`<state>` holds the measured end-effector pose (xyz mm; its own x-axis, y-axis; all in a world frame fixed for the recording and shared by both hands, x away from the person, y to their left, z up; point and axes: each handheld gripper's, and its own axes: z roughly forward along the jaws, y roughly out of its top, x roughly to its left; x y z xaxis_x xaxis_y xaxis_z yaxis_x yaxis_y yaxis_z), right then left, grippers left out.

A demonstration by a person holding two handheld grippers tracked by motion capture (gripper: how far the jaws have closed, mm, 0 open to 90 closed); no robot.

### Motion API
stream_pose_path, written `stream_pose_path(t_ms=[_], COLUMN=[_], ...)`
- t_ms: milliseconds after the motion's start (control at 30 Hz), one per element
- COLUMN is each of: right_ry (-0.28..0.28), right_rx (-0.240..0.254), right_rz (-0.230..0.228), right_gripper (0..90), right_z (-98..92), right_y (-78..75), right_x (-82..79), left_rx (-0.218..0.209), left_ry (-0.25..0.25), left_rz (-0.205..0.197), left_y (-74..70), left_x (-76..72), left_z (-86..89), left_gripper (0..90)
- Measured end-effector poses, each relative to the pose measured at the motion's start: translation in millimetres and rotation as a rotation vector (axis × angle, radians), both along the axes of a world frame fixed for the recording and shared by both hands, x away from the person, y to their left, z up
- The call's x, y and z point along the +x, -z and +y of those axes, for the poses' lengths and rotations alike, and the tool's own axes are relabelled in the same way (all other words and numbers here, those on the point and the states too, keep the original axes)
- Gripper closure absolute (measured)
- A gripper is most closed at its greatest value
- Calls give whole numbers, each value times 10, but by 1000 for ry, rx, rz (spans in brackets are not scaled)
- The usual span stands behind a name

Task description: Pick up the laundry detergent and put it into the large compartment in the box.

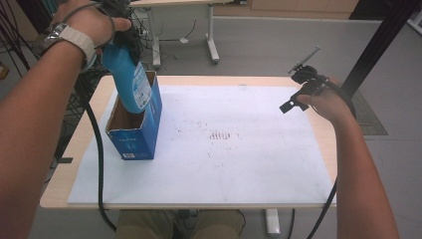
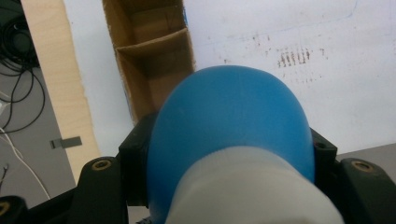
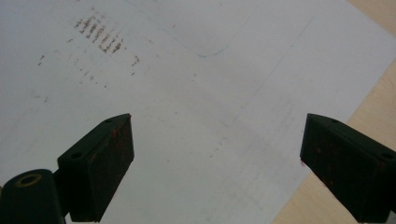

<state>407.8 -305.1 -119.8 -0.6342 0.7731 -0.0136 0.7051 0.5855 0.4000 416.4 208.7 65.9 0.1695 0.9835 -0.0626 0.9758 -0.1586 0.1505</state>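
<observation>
Blue plastic bottle (image 1: 130, 82) is clamped between the jaws of my left gripper (image 1: 121, 31), held near its white cap end; in the left gripper view the jaws press against both flanks of the bottle (image 2: 229, 121). The bottle's long axis runs steeply down and slightly toward 5 o'clock from my left hand (image 1: 89, 22), and its base dips into the open top of the blue cardboard box (image 1: 135, 139). The box stands upright at the 9 o'clock side of the white mat (image 1: 239, 164). Its brown interior and a cardboard divider (image 2: 152, 44) lie straight ahead of the bottle, toward 12 o'clock in the left gripper view.

Judgement: the coming move depends on keeping the bottle's axis in line with the near compartment, since the base sits close to the box's right wall.

My right gripper (image 1: 301, 92) hovers near the table's 2 o'clock edge, well apart from the box. Its jaws stand wide apart and hold nothing, with bare mat (image 3: 196, 93) between them.
</observation>
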Motion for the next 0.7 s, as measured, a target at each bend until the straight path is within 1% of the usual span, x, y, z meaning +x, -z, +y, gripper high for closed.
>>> stream_pose_path(t_ms=[167, 333, 700], right_ry=[0, 0, -2], right_rx=[-1, -3, -6], right_rz=[1, 2, 9], right_gripper=[95, 95, 95], right_z=[13, 20, 54], right_y=[0, 6, 33], right_x=[9, 16, 31], left_rx=[1, 12, 11], left_ry=[-14, -34, -89], left_rz=[-1, -4, -12], left_y=[-35, -49, 18], left_x=[-9, -19, -24], left_z=[53, 88, 184], left_gripper=[378, 378, 378])
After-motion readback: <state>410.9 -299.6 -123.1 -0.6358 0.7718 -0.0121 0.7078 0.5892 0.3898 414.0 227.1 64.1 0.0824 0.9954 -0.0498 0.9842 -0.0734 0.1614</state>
